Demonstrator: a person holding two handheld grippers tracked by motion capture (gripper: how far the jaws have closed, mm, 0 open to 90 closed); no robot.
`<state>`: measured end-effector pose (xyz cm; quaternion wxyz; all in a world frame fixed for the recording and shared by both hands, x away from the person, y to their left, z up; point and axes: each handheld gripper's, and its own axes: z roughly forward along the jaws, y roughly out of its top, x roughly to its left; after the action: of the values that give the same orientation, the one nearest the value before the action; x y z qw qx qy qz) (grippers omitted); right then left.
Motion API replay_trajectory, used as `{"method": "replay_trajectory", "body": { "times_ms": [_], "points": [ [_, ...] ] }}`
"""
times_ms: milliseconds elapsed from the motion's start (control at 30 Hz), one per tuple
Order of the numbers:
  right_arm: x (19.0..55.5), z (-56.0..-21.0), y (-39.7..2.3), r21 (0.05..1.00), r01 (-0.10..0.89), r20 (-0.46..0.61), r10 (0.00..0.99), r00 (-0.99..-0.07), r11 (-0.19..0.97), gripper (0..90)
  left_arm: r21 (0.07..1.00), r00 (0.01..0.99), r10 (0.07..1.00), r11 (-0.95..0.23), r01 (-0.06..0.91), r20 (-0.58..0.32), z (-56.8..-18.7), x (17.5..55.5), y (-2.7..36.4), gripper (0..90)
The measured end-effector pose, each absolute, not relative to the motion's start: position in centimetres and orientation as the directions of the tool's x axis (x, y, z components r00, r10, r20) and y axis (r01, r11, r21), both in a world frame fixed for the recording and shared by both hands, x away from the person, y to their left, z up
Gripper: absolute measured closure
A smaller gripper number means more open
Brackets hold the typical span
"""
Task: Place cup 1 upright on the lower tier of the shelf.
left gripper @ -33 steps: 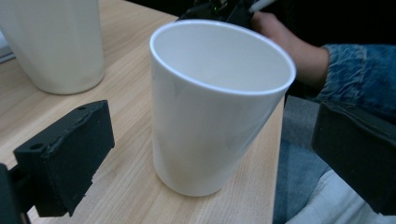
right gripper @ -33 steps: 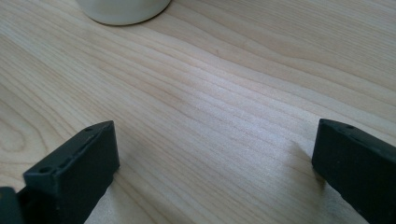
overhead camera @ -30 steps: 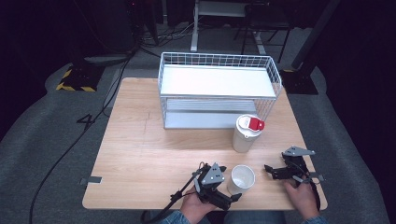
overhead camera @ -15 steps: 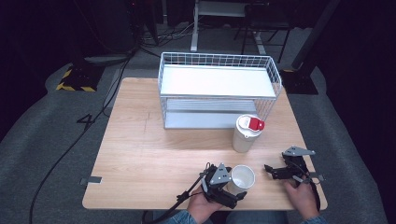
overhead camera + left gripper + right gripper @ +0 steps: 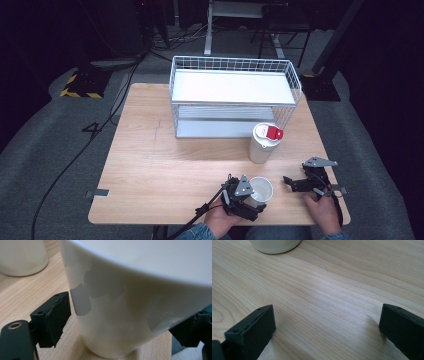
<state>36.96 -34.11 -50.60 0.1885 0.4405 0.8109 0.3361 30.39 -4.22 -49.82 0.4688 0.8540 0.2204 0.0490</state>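
A white cup [image 5: 261, 189] stands near the table's front edge, and my left gripper [image 5: 257, 196] reaches around its lower half. Its jaws have just been closing on the cup [image 5: 130, 302]. In the left gripper view, the left pad [image 5: 53, 317] meets the cup's wall and the right pad [image 5: 192, 328] is partly hidden behind it. Right of the cup, my right gripper [image 5: 292, 184] rests low over the table, open. Only bare wood lies between its jaws [image 5: 324, 325].
A white lidded container [image 5: 265, 142] with a red tab stands behind the cup. A white wire rack [image 5: 235, 90] with two shelves fills the back of the wooden table [image 5: 165, 165]. A white vessel's base [image 5: 275, 245] lies ahead of the right gripper.
My left gripper has slid right to the cup, and its jaws have come around the cup's sides. The right gripper has stayed where it was.
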Motion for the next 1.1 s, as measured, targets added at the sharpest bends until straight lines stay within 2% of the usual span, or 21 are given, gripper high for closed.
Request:
{"method": "replay_trajectory", "body": {
  "times_ms": [67,300,1100],
  "points": [
    [37.0,-50.6,-34.1,0.712,0.587,-0.010,0.841,-0.540,0.386,0.6,0.818,0.903,0.419,-0.486,0.309,-0.093,-49.8,30.3,-4.5,15.1],
    [37.0,-50.6,-34.1,0.712,0.587,-0.011,0.841,-0.541,0.387,0.7,0.817,0.909,0.408,-0.493,0.298,-0.085,-49.8,30.2,-4.4,21.9],
    [37.0,-50.6,-34.1,0.712,0.587,-0.011,0.841,-0.541,0.387,0.6,0.829,0.916,0.394,-0.483,0.281,-0.081,-48.7,30.0,-3.9,22.8]
  ]
}}
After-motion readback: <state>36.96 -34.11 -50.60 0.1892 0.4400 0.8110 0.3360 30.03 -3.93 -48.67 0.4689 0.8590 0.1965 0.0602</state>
